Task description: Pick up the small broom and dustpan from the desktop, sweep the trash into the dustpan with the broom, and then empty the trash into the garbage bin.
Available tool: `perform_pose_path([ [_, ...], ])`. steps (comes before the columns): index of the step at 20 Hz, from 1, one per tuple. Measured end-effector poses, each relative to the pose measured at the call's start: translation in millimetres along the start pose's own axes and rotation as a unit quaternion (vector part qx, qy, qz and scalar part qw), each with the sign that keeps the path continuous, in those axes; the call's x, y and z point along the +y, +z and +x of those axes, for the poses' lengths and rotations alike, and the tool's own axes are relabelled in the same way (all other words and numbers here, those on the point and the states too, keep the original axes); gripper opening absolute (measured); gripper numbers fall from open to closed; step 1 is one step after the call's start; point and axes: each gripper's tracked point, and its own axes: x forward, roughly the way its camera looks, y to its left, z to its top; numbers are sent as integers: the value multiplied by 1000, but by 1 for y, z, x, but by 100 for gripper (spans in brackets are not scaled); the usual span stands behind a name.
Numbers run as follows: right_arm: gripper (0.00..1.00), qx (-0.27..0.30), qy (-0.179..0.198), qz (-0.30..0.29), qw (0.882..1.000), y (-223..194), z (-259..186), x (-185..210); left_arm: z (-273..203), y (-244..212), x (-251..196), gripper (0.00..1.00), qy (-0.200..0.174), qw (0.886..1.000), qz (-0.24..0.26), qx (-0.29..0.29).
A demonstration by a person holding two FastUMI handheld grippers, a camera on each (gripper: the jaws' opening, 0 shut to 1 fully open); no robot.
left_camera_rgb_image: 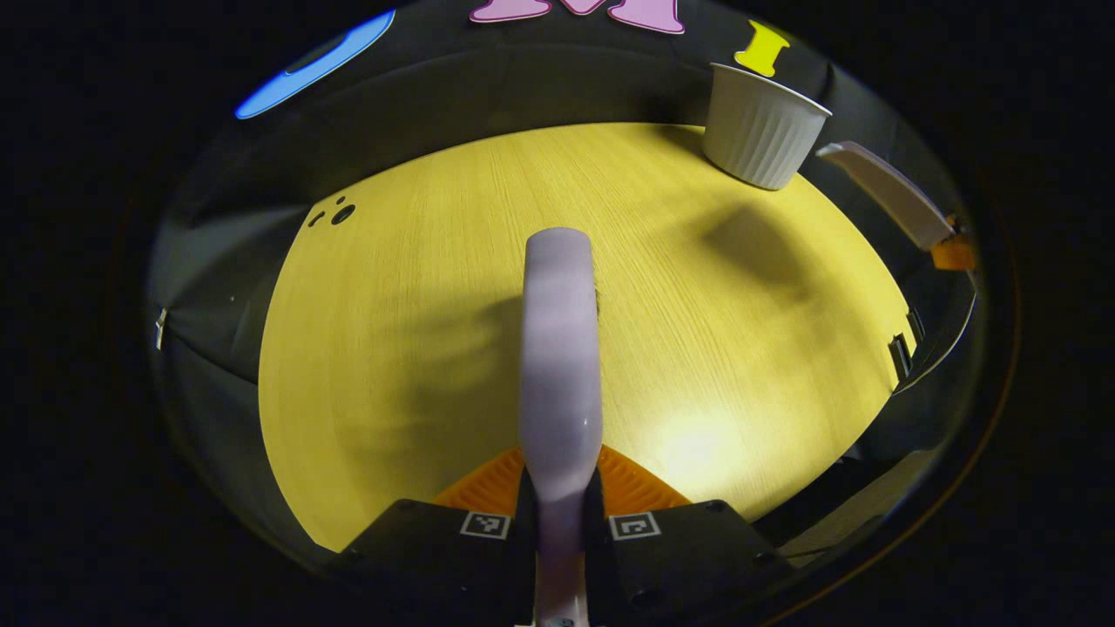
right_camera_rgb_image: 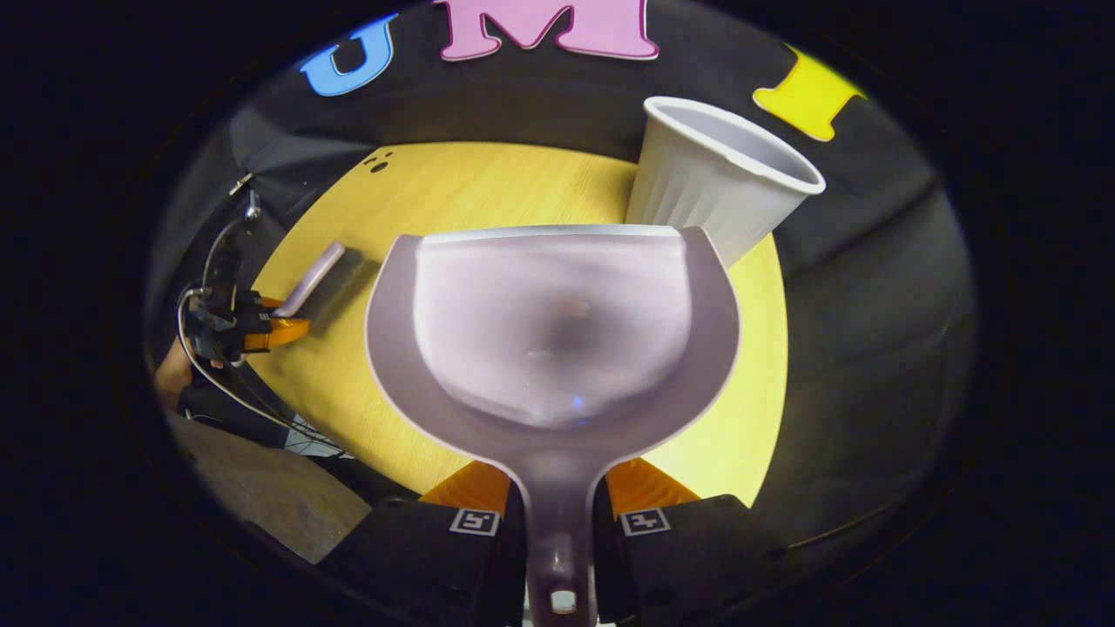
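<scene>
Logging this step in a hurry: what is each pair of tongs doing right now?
Left tongs: shut on the broom handle.
Right tongs: shut on the dustpan handle.

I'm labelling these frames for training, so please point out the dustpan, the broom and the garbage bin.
dustpan (right_camera_rgb_image: 553,322): right gripper view, middle of its scoop.
broom (left_camera_rgb_image: 559,348): left gripper view, middle of its handle.
garbage bin (right_camera_rgb_image: 697,187): right gripper view, its ribbed outer wall.
</scene>
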Motion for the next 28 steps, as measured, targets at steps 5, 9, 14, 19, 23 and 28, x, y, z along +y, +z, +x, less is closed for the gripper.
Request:
perform_pose_path([
  [5,35,35,-7,-11,999,-35,57,27,12,-3,9,27,18,1000,16,10],
  [9,36,46,-12,-9,999,-46,93,41,23,-4,8,27,27,999,20,16],
  [14,34,57,-17,-7,998,-51,120,44,24,1,1,28,30,999,24,26],
  [19,35,61,-6,8,998,-56,121,44,13,12,18,35,36,998,35,23],
  [23,37,64,-7,4,998,-58,120,43,9,15,20,34,47,998,43,21],
  [28,43,73,2,-5,997,-64,111,44,-10,15,23,34,53,997,43,16],
])
